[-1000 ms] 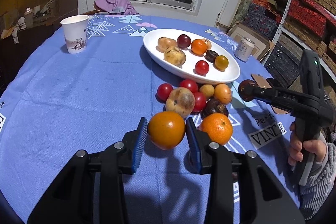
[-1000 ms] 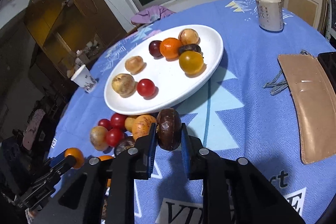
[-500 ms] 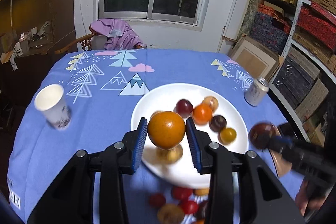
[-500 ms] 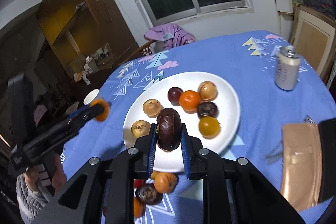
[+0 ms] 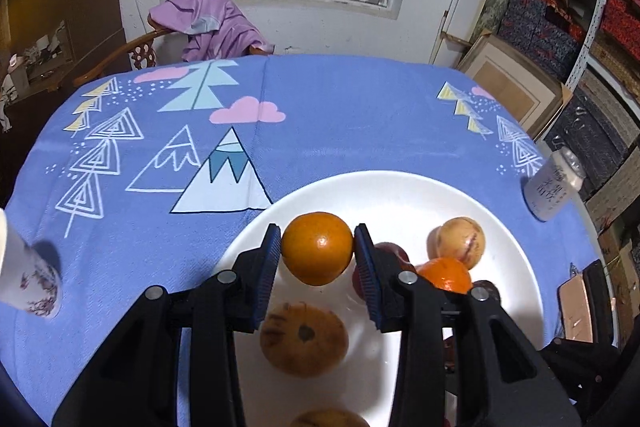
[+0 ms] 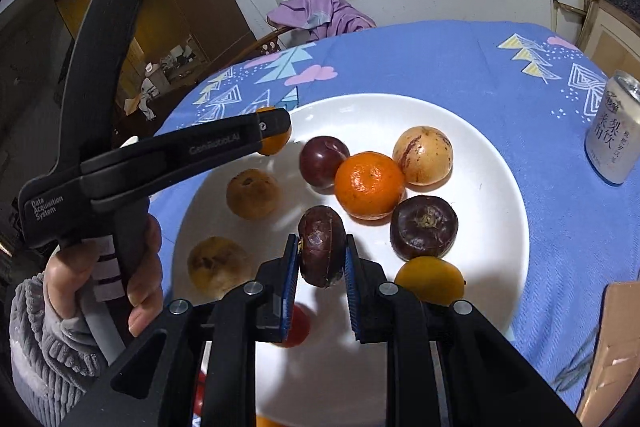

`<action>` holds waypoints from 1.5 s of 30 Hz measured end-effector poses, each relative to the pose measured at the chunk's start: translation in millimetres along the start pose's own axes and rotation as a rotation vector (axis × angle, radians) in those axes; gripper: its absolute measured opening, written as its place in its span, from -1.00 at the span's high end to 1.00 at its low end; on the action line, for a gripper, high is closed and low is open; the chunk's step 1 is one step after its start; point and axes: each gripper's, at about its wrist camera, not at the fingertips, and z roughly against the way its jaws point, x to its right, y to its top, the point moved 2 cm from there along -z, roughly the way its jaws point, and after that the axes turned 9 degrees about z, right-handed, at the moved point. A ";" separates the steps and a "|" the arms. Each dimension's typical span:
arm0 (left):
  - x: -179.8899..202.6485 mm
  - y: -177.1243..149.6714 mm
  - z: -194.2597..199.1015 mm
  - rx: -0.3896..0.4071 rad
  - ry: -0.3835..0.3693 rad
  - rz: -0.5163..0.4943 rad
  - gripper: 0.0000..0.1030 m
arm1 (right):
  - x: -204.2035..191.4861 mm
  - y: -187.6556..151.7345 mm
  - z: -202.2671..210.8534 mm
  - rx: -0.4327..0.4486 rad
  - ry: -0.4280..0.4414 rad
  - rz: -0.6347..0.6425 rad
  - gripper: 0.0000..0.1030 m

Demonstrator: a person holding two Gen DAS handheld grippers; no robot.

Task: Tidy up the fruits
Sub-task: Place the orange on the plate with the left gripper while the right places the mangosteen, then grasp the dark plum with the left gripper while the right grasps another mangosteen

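**Both grippers loaded above the white plate**

The jaws of the left gripper [image 5: 317,254] are pressed against the sides of an orange [image 5: 317,253], which is held above the plate's left part, near its far-left rim. The jaws of the right gripper [image 6: 322,259] are clamped on a dark purple fruit [image 6: 321,245], which is held over the middle of the white plate [image 6: 496,163].

On the plate, a tangerine [image 6: 369,185] is seen near the centre, touching a dark plum [image 6: 323,163] on its left and a pale striped fruit [image 6: 423,155] toward the far rim. A dark brown fruit [image 6: 424,227] and a yellow fruit [image 6: 430,281] are placed near the right rim, the latter partly hidden by the right gripper. Two brown fruits [image 6: 253,193] [image 6: 216,265] are set along the left side. Bare white surface is left between these brown fruits and the central cluster, and along the far rim.

The plate is carried by a table under a blue cloth [image 5: 340,115], whose far half is seen uncovered up to its edge. A drink can [image 6: 616,131] is stood near the table's right edge, apart from the plate, and a paper cup [image 5: 28,279] near the left edge.
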 end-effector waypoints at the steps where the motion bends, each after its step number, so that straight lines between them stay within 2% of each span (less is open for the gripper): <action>1: -1.4 -0.6 -3.8 -0.006 -0.001 0.002 0.28 | 1.4 -1.3 -3.2 -0.007 0.000 -0.003 0.57; 6: -8.8 -3.2 -15.4 -0.052 -0.013 0.030 0.27 | 3.6 -3.8 -9.6 -0.028 -0.005 -0.008 0.54; 11: -14.2 -3.9 -8.8 -0.055 0.008 0.051 0.26 | 3.3 -1.1 3.0 0.006 -0.014 -0.012 0.48; 13: -14.7 -3.9 -1.3 -0.042 0.008 0.057 0.03 | 3.3 -0.8 10.4 0.021 -0.014 -0.017 0.46; 15: -14.9 -3.1 8.5 -0.027 0.012 0.067 -0.03 | 2.3 0.3 22.2 0.045 -0.003 -0.022 0.44; 16: -14.1 -2.7 15.4 -0.020 0.009 0.068 -0.08 | 2.5 0.7 28.3 0.059 0.004 -0.028 0.36; 20: -11.6 -6.5 49.8 0.023 0.010 0.060 -0.09 | -0.4 -3.1 62.6 0.128 0.029 -0.046 0.29; 23: -12.6 -20.9 86.6 0.065 0.025 0.039 -0.12 | -2.5 -11.5 87.3 0.177 0.044 -0.062 0.20; 25: -16.7 -41.1 118.5 0.118 0.043 0.025 -0.36 | -2.7 -20.9 100.3 0.205 0.043 -0.071 0.13; 27: -22.4 -66.8 144.9 0.159 0.074 0.008 -0.40 | -3.9 -37.8 115.2 0.238 0.039 -0.087 -0.04; 29: -30.4 -95.0 165.6 0.168 0.073 0.000 -0.40 | -4.1 -57.3 127.3 0.266 0.033 -0.115 -0.35; 35: -46.1 -188.9 208.7 0.164 0.048 -0.013 -0.40 | 1.6 -125.3 144.3 0.315 0.061 -0.228 -0.46; 40: -44.3 -251.2 213.8 0.141 0.044 -0.070 -0.41 | 0.0 -163.0 140.1 0.277 0.096 -0.275 -0.47; 42: -40.6 -262.3 210.1 0.115 0.044 -0.102 -0.41 | -3.6 -167.3 141.4 0.280 0.094 -0.265 -0.47; 45: -40.9 -263.1 214.4 0.136 0.025 -0.097 -0.41 | -3.5 -168.9 141.0 0.284 0.086 -0.265 -0.52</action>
